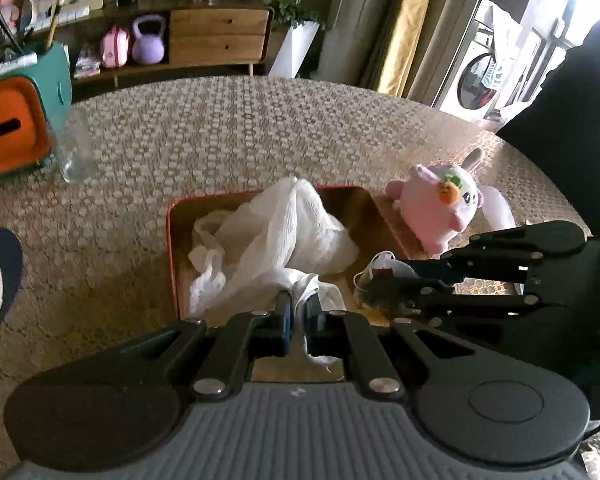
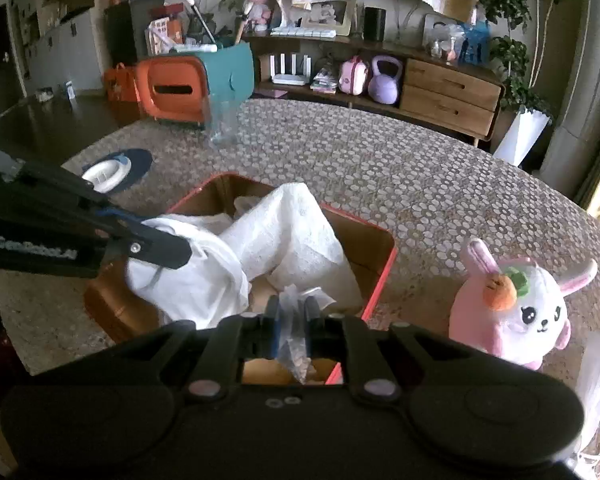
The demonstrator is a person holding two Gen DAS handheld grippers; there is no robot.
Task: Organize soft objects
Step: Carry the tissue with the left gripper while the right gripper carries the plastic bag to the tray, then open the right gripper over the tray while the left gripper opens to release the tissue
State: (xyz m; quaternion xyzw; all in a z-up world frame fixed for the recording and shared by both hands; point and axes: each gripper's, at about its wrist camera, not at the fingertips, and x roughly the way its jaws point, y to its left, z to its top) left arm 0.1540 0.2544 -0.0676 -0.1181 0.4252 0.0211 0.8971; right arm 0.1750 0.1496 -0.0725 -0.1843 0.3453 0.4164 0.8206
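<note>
A crumpled white cloth (image 1: 276,236) (image 2: 284,236) lies heaped in a red-rimmed box (image 1: 171,248) (image 2: 382,276) on the table. My left gripper (image 1: 298,306) (image 2: 168,250) is shut on the cloth's near edge, just over the box. My right gripper (image 2: 294,312) (image 1: 374,286) is shut on a small clear crinkled bag (image 2: 296,344) (image 1: 384,264) at the box's near right corner. The two grippers are close together. A pink and white plush bunny (image 1: 440,204) (image 2: 516,312) with a carrot on its head sits on the table right of the box.
The round table has a lace cover (image 1: 260,128). An orange and teal tissue box (image 1: 16,128) (image 2: 180,84) and a glass jar (image 1: 76,148) (image 2: 224,120) stand at the far left. A white round item on a dark mat (image 2: 108,172) lies left. A dark-clad person (image 1: 572,92) stands right.
</note>
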